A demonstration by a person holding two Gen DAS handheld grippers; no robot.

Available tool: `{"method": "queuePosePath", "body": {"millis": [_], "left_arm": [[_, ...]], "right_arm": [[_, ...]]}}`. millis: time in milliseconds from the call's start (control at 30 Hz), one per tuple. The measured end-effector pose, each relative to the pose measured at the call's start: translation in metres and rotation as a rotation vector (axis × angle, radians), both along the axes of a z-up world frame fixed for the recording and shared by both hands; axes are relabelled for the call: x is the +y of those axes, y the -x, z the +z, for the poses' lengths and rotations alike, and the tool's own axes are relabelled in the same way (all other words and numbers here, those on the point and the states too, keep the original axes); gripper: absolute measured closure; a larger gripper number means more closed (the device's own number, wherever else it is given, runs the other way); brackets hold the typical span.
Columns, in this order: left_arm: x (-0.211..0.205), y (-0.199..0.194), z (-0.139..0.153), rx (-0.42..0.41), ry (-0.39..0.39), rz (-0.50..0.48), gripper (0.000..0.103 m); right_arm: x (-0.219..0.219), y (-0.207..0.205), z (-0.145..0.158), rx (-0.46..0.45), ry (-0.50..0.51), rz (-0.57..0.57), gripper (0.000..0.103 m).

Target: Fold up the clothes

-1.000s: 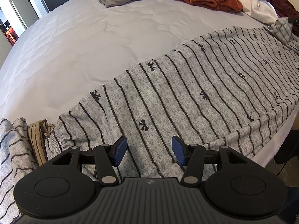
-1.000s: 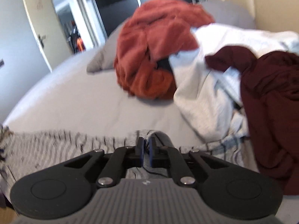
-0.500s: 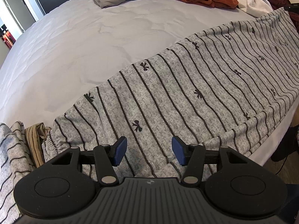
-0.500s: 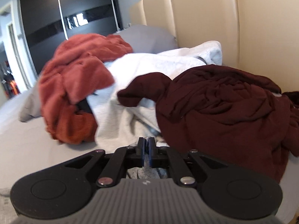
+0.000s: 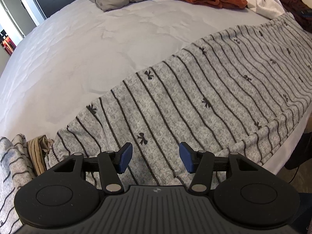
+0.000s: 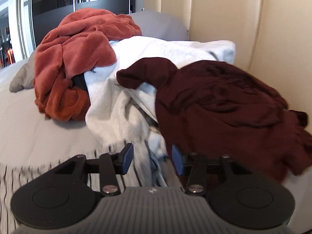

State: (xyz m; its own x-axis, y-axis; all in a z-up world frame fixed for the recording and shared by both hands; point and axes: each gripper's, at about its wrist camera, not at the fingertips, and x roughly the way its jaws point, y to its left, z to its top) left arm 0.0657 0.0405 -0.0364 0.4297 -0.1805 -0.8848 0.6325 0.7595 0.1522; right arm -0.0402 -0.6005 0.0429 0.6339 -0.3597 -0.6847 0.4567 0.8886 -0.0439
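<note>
Two grippers are standing with their jaws apart and nothing between the blue pads. You are holding the left gripper (image 5: 155, 157) low over the near edge of the striped grey garment (image 5: 195, 101), its fingers spread wide above the knit. You are holding the right gripper (image 6: 152, 160) over the garment's far end, where the striped cloth (image 6: 58, 167) is meeting the pile; that view is blurring near the fingertips, so whether the pads are touching cloth I cannot tell.

The garment is lying stretched out long across the near side of the bed (image 5: 87, 44), mostly flat, with a doubled edge running along the mattress side. It looks like a soft, light knit that is going to sag and stretch when lifted, so you are likely better off pinching through a hem or the doubled edge than a single layer mid-panel, one hold at each end to keep it taut. Whether it is lying spread for a fold or already folded once lengthwise, these views are not settling.

Beyond it, an orange fleece (image 6: 78, 66), a white garment (image 6: 124, 105) and a dark maroon garment (image 6: 224, 109) are lying heaped against the headboard (image 6: 224, 19).

No brand, label or legible writing is showing; the small black marks on the knit are a printed bow pattern.
</note>
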Motion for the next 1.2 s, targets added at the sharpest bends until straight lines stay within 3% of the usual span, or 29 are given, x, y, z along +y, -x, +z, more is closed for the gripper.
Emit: {"method": "queuePosePath", "body": {"millis": [167, 333, 467, 733, 800, 900, 1200], "left_arm": [[-0.001, 0.004, 0.004, -0.006, 0.009, 0.002, 0.052], [-0.002, 0.008, 0.010, -0.019, 0.025, 0.004, 0.052], [-0.001, 0.011, 0.011, -0.019, 0.030, 0.010, 0.052], [0.003, 0.011, 0.005, -0.004, 0.014, 0.023, 0.052], [0.003, 0.011, 0.005, -0.004, 0.012, 0.021, 0.052], [0.001, 0.011, 0.007, -0.008, 0.015, 0.013, 0.052], [-0.007, 0.012, 0.012, -0.019, 0.032, -0.013, 0.052]], "right_arm": [[0.004, 0.031, 0.010, 0.144, -0.066, -0.014, 0.070], [0.002, 0.050, -0.012, 0.326, -0.284, -0.101, 0.069], [-0.004, 0.056, -0.022, 0.358, -0.347, -0.171, 0.065], [-0.013, 0.061, -0.048, 0.380, -0.472, -0.230, 0.067], [-0.016, 0.064, -0.048, 0.355, -0.489, -0.239, 0.095], [-0.013, 0.071, -0.025, 0.309, -0.448, -0.215, 0.096], [0.021, 0.100, 0.024, 0.401, -0.178, -0.125, 0.096]]}}
